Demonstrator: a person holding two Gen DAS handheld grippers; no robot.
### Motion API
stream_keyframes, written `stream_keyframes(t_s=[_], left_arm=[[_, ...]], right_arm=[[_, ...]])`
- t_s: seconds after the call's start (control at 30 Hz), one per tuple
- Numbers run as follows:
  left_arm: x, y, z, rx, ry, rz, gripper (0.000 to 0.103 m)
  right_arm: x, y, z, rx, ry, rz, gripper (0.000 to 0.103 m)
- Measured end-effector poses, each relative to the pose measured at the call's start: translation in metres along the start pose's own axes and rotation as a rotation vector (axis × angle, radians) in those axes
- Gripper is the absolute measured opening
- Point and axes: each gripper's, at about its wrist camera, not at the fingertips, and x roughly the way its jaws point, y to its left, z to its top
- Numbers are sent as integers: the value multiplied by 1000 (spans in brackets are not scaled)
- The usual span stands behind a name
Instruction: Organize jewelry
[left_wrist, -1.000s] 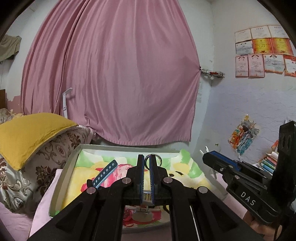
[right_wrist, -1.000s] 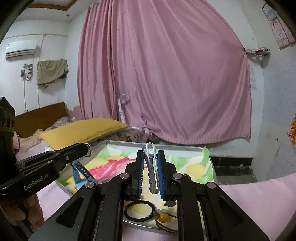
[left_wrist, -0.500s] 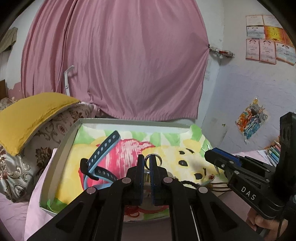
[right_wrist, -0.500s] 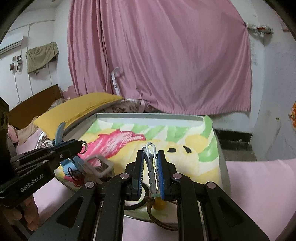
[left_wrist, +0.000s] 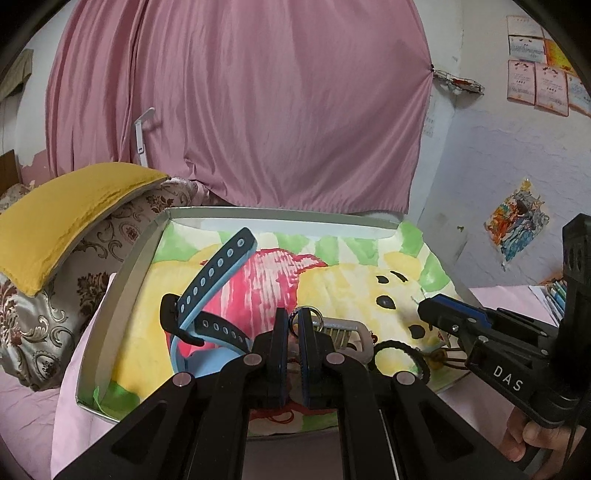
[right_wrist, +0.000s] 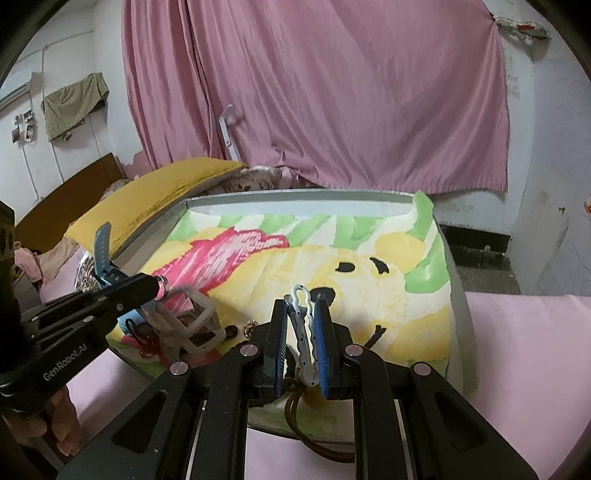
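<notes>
Silver ring pinched between closed jaws of left gripper, above the near edge of the tray on the pink bed. White hair clip clamped upright in jaws of right gripper, over the tray's near edge. In the tray's near left corner: blue watch strap. Black hair tie by the near edge.

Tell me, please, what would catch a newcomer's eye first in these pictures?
First the big pink curtain filling the back wall, then the tray on the bed, lined with a bright cartoon-bear cloth. Up close, the left gripper pinches a small metal ring, and the right gripper clamps a white hair clip.
</notes>
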Motion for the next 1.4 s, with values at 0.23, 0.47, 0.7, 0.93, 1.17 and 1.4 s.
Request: stream_keyframes(t_s=[0.23,0.47,0.7,0.93,1.17,1.4], left_arm=[[2,1,2,-6,22,-6,6],[1,1,3,-14,31,-16,5],[0,0,1,-25,29,-32,12],[-14,2,0,-39,-18,-50,21],[-44,10,-2,-71,-113,-54,57],[-74,19,-9,-77,-186,-18,94]], right_arm=[[8,-1,-3,7,36,9,13],[10,0,-4,9,42,13,13],[-1,1,-6,7,-4,7,29],[-28,5,-4,-3,-119,-21,35],[-60,5,-8,-7,-222,-34,50],[-90,9,-19,2,-295,-45,78]])
